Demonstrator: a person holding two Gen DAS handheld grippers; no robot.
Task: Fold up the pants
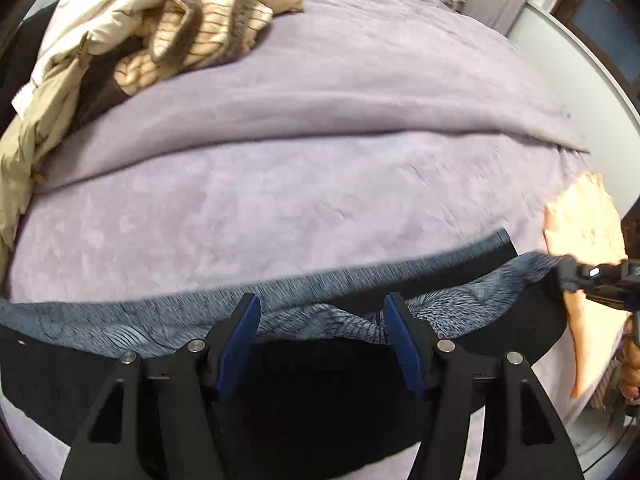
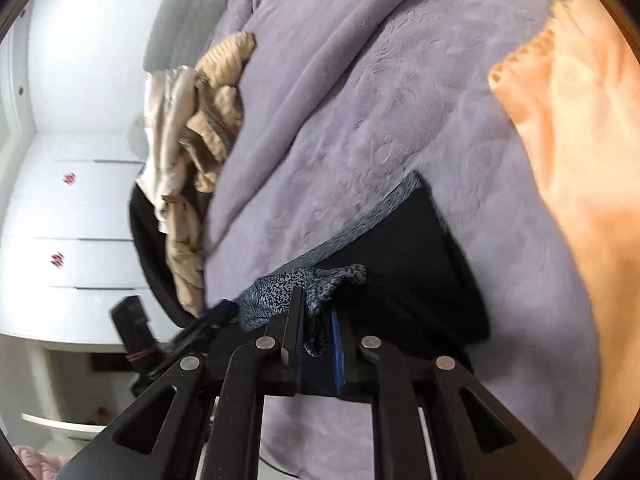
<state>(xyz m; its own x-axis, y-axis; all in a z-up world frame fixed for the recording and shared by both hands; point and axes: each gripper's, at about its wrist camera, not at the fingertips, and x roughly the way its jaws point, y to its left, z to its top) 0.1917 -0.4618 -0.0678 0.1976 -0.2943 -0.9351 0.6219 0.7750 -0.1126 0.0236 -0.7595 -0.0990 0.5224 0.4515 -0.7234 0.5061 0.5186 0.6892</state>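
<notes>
We read no brand or writing anywhere. The dark pants (image 1: 320, 380) lie along the near edge of the bed (image 1: 320, 200), their blue patterned lining turned out. Our left claw (image 1: 320, 336) stands apart above them, gripping nothing; our right claw (image 2: 316, 332) is clamped on the lining. A heap of beige clothes (image 1: 180, 40) sits far left, an orange cloth (image 2: 580, 200) at right, blurred

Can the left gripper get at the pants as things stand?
Probably yes. The left gripper is open right above the pants, with nothing between its fingers and the fabric. The right gripper pinches a far corner, clear of it.
</notes>
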